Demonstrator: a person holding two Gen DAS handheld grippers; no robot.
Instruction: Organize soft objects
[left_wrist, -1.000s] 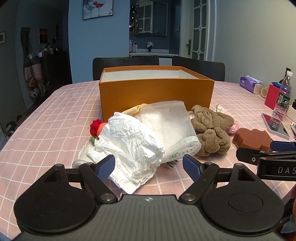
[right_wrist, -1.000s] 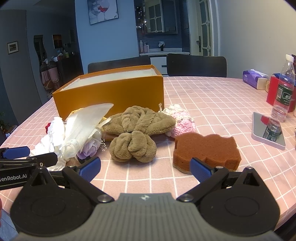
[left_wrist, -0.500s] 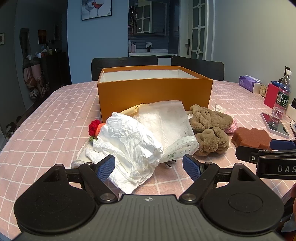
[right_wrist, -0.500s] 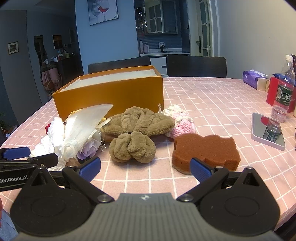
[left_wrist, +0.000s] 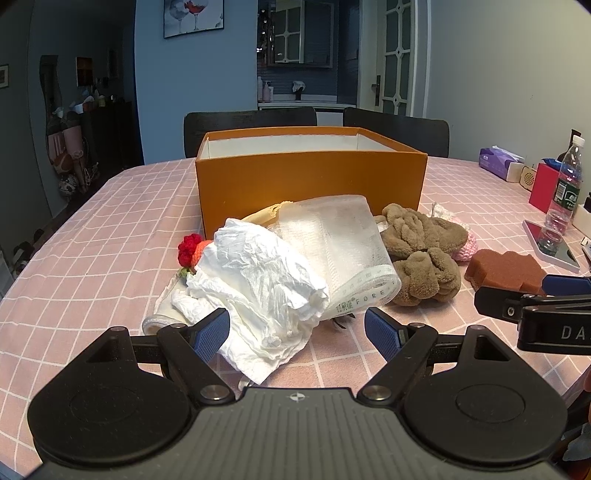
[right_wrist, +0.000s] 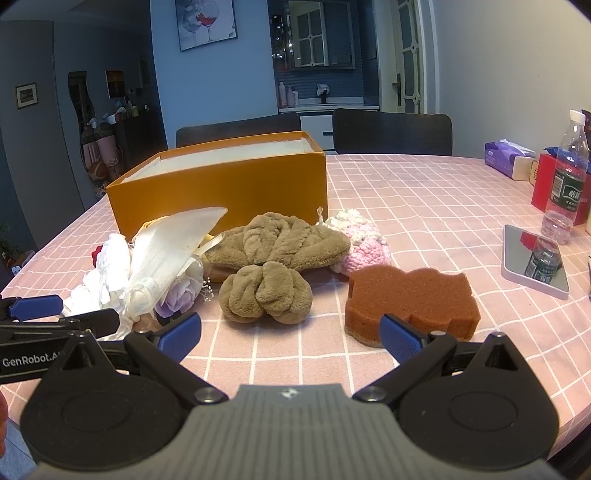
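An open orange box (left_wrist: 310, 181) (right_wrist: 221, 192) stands on the pink checked tablecloth. In front of it lie soft things: crumpled white paper (left_wrist: 258, 280), a white gauze wrap (left_wrist: 340, 243) (right_wrist: 173, 243), a red knitted flower (left_wrist: 188, 249), two brown plush pieces (left_wrist: 424, 273) (right_wrist: 266, 288), a pink knitted piece (right_wrist: 364, 243) and a brown sponge (left_wrist: 506, 267) (right_wrist: 410, 295). My left gripper (left_wrist: 297, 332) is open and empty, just short of the white paper. My right gripper (right_wrist: 290, 332) is open and empty, in front of the plush and sponge.
A water bottle (right_wrist: 567, 181), a phone-like mirror slab (right_wrist: 535, 258), a red box (left_wrist: 543, 186) and a tissue pack (left_wrist: 498, 164) sit at the right. Two dark chairs (left_wrist: 251, 122) stand behind the table. The table's near edge is just below both grippers.
Both grippers stay open and nearly still. The left view has shifted very slightly, and the objects have not moved.
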